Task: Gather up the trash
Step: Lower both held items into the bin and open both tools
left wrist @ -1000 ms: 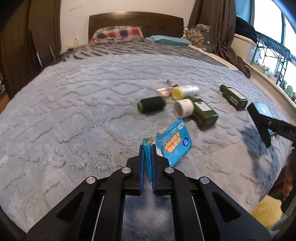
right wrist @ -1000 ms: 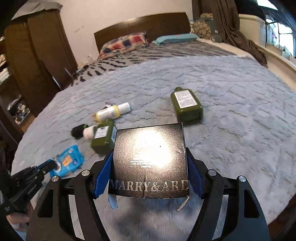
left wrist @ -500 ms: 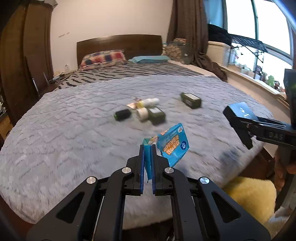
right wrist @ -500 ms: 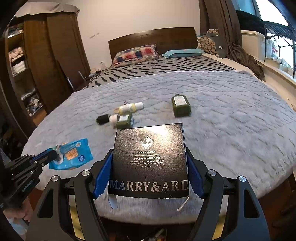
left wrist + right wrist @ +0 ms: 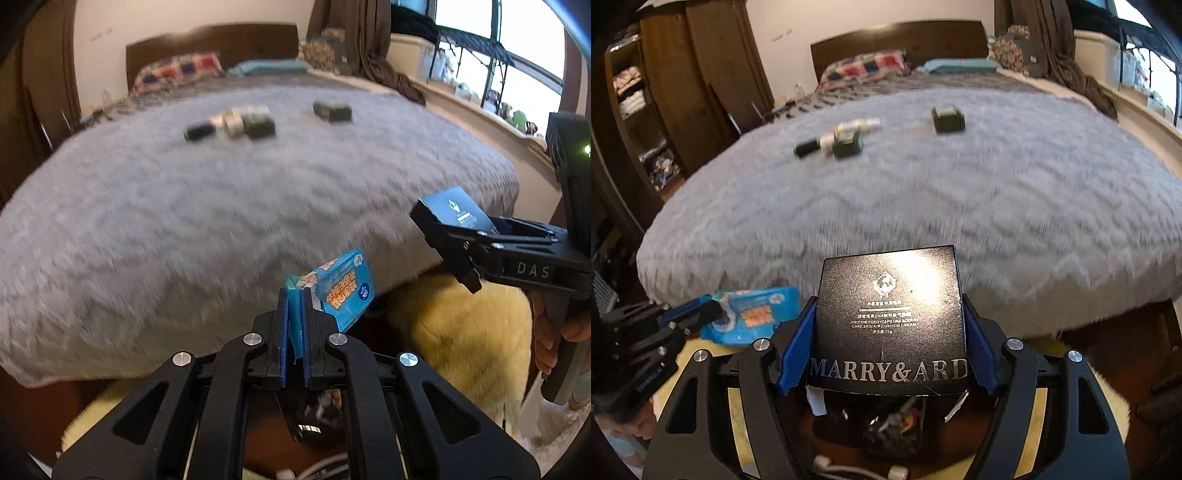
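Left wrist view: compared with one second ago, the left tool (image 5: pixel 295 295) has drawn back from over the bed (image 5: pixel 184 221) to beyond its foot edge; the blanket now fills only the upper frame, and a yellow rug (image 5: pixel 461 332) and dark floor show below. Its fingers are narrow, pinching the end of the blue wipes packet (image 5: pixel 343 291), which sticks out up and to the right. The right tool (image 5: pixel 448 236) enters from the right, level, with the person's hand (image 5: pixel 554 339) on its grip.

Right wrist view: the right tool (image 5: pixel 888 321) has likewise pulled back off the bed (image 5: pixel 960 203). Its fingers are set wide, clamped on the sides of the black box (image 5: pixel 888 314). The bottles (image 5: pixel 842 142) lie far up the blanket, blurred. A dark bin (image 5: pixel 894 432) with scraps inside sits directly beneath the box.
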{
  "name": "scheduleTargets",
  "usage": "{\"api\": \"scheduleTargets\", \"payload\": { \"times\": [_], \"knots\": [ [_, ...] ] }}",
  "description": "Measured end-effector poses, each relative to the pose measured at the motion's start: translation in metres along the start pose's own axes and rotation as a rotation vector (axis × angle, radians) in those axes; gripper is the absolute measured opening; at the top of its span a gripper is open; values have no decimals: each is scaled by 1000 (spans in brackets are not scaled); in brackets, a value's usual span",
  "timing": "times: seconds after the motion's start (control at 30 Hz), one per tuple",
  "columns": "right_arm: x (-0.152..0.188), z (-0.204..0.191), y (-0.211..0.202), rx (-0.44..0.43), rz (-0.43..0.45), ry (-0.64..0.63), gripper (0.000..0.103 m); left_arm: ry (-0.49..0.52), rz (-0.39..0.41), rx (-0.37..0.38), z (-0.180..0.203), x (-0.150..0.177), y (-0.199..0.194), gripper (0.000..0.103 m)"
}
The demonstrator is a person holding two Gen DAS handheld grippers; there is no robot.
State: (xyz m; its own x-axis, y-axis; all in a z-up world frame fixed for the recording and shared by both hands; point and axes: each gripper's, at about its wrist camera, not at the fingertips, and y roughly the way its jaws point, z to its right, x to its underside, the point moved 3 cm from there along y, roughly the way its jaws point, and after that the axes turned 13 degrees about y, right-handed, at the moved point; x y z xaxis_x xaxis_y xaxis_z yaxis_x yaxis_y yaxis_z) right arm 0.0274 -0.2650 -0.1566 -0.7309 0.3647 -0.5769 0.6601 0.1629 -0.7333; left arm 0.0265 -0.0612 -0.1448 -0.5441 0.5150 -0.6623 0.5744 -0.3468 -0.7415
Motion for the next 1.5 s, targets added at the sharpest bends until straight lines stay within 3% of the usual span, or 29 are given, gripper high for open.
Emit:
{"api": "scheduleTargets", "payload": {
  "times": [0.33, 0.57, 0.77, 1.03, 1.1, 1.27, 1.33, 1.4, 1.5],
  "knots": [
    [57, -3, 54, 12, -202, -4, 73, -20, -216, 87, 19, 54, 71, 5],
    [84, 28, 105, 67, -351, 88, 73, -105, -359, 198, 19, 88, 123, 5],
    [98, 41, 129, 83, -429, 137, 74, -139, -420, 237, 21, 106, 149, 6],
    [96, 37, 138, 90, -449, 144, 78, -152, -455, 237, 25, 114, 162, 12],
    [92, 37, 136, 102, -437, 144, 89, -162, -459, 226, 25, 116, 161, 21],
    [79, 41, 126, 117, -395, 142, 89, -162, -435, 176, 15, 112, 148, 52],
    [72, 39, 118, 118, -363, 132, 89, -151, -414, 149, 9, 103, 136, 71],
    [60, 39, 107, 103, -323, 132, 89, -140, -385, 116, 2, 95, 124, 83],
    [39, 35, 83, 65, -248, 137, 89, -136, -325, 79, -8, 78, 97, 90]
  ]
}}
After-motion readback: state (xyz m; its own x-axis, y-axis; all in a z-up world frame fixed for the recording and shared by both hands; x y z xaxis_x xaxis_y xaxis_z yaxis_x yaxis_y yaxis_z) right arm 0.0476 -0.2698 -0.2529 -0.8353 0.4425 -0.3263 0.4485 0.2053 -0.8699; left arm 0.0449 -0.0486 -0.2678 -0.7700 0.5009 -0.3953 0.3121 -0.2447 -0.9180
